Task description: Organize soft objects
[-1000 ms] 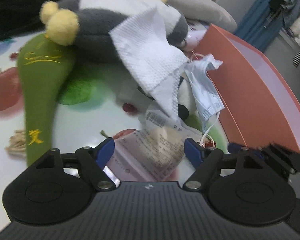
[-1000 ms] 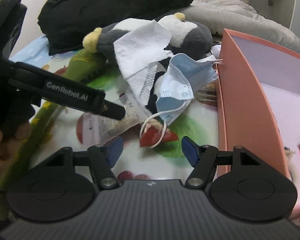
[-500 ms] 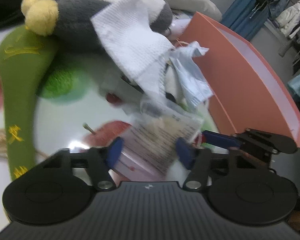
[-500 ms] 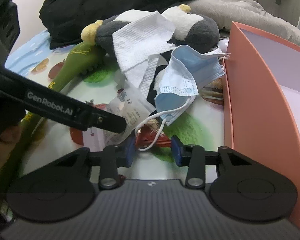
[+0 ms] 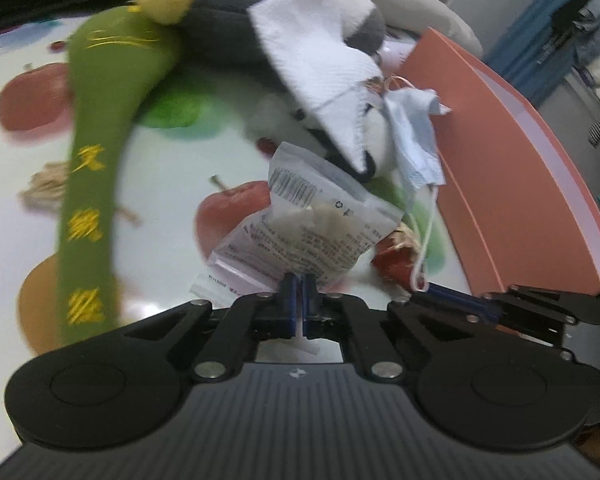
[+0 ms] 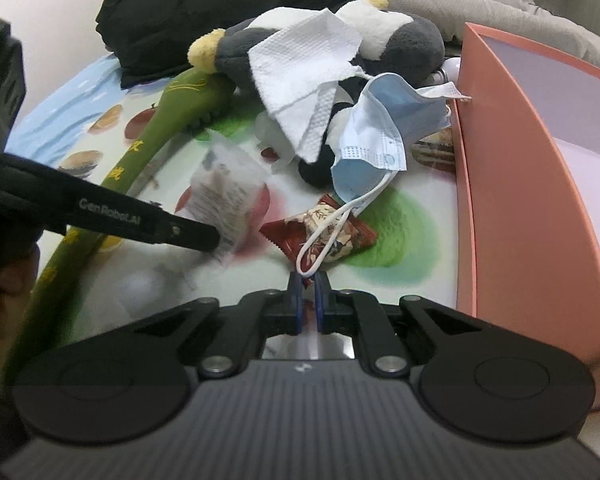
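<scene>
The left gripper [image 5: 299, 292] pinches the printed plastic packet [image 5: 312, 232] by its near edge; the right gripper [image 6: 307, 294] pinches the face mask [image 6: 380, 128] ear loop [image 6: 324, 236], the salmon box [image 6: 512, 184] wall just right of its jaws

Blue mask [image 6: 384, 132], green plush [image 5: 100, 168], salmon box [image 6: 512, 184]

Tablecloth [image 6: 400, 248]: glossy, smooth, fruit-printed. Plush [image 6: 416, 44]: fuzzy grey fabric. Tissue [image 6: 300, 76], at its 7 o'clock: embossed paper. Mask [image 6: 380, 136]: pleated non-woven cloth. Packet [image 5: 320, 224]: crinkled clear plastic. Box [image 6: 512, 168]: matt card.
</scene>
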Action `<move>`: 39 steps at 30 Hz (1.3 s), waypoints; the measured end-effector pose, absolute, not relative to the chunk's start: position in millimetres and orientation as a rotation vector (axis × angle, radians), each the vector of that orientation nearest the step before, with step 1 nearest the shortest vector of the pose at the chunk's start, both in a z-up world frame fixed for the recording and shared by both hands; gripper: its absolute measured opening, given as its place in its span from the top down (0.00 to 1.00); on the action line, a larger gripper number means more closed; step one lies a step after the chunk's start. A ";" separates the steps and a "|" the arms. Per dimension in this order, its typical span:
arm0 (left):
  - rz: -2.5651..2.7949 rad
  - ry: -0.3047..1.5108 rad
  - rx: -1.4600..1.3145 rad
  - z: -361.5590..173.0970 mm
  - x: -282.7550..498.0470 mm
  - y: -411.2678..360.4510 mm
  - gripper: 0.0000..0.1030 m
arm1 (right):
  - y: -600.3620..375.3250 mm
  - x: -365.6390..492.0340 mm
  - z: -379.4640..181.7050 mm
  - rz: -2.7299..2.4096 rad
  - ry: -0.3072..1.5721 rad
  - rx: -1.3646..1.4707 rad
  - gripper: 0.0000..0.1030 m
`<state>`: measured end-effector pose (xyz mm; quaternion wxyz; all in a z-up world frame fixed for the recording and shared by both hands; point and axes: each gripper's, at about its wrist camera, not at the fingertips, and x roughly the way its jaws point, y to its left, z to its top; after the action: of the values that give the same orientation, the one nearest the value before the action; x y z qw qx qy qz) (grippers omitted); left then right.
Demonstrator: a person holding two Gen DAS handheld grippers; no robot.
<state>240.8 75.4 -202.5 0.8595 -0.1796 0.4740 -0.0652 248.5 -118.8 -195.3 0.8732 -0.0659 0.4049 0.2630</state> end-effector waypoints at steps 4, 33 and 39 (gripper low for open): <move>-0.097 0.995 -0.404 -198.5 222.7 79.6 0.98 | -123.6 240.6 -192.0 0.551 0.859 -0.112 0.91; -0.162 0.934 -0.230 -165.6 177.8 54.3 0.37 | -165.4 197.9 -173.5 0.443 0.914 0.038 0.55; -0.187 0.955 -0.177 -175.7 199.1 54.4 0.33 | -152.9 206.3 -179.9 0.452 0.919 0.024 0.55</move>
<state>199.1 54.4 -175.7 0.8801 -0.0849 0.4585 -0.0899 206.3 -152.9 -179.9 0.8718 0.0114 0.4395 0.2160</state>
